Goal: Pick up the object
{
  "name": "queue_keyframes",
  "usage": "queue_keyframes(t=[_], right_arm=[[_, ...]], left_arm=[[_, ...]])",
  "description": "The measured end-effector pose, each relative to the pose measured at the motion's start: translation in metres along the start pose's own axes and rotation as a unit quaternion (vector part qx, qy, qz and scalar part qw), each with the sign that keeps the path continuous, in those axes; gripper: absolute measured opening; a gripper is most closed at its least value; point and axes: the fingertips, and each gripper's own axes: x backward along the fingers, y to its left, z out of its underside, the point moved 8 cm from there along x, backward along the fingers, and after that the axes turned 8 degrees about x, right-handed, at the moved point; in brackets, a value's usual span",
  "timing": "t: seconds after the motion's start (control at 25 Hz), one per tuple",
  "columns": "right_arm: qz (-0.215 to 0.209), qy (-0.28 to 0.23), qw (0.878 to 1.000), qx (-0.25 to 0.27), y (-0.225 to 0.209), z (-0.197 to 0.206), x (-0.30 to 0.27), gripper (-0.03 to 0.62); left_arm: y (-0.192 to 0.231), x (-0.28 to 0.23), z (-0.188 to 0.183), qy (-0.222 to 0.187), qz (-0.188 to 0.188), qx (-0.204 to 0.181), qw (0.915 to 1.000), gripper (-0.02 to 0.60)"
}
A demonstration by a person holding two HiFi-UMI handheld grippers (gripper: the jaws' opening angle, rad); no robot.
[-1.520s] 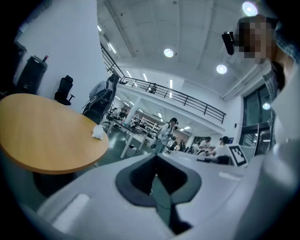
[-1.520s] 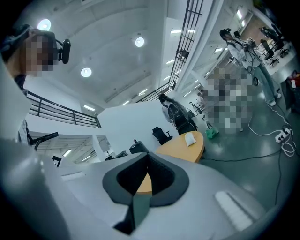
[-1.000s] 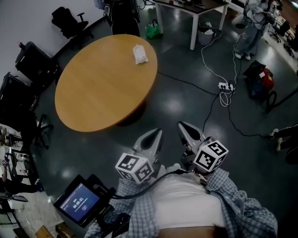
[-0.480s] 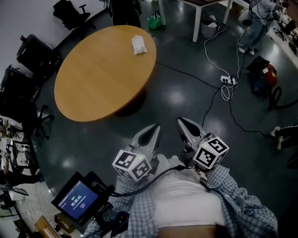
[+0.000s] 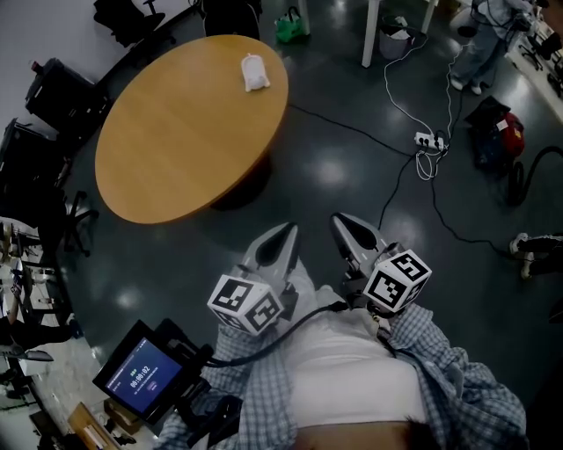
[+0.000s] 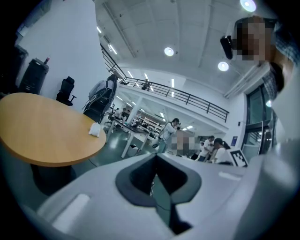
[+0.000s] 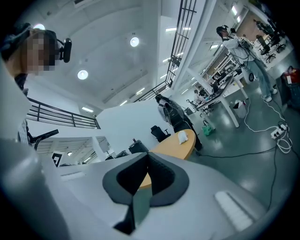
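A small white bag-like object (image 5: pixel 255 72) lies near the far edge of a round wooden table (image 5: pixel 176 141). It also shows as a white lump (image 6: pixel 95 130) in the left gripper view and as a white lump (image 7: pixel 182 137) in the right gripper view. My left gripper (image 5: pixel 283 239) and right gripper (image 5: pixel 345 228) are held close to my body, well short of the table. Both have their jaws shut with nothing between them. Each points up and outward.
Black office chairs (image 5: pixel 53 97) stand left of the table. A power strip with cables (image 5: pixel 428 141) lies on the dark floor to the right, near bags (image 5: pixel 497 141). A white-legged desk (image 5: pixel 374 26) and a green bag (image 5: pixel 290 26) are beyond the table. A tablet (image 5: pixel 141 380) hangs at my lower left.
The table and object have slid up and slightly left in the head view. Both grippers stay shut and close to my body.
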Motion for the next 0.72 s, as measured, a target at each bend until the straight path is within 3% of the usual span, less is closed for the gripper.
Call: queue_keyframes(t=[0.32,0.52,0.72], right_arm=[[0.011,-0.002,1.0,-0.004,-0.001,0.004,0.006,0.006],[0.005,0.005,1.0,-0.005,-0.061,-0.016,-0.061,0.006],[0.0,0.013,1.0,-0.002,-0.064,-0.03,-0.121,0.006]], left_arm=[[0.001,-0.005,0.001,0.004,0.008,0.0,1.0,0.003],[0.05,-0.073,-0.023,0.003,-0.001,0.009,1.0,0.003],[0.092,-0.088,-0.059,0.003,-0.009,0.016,0.9998,0.003]])
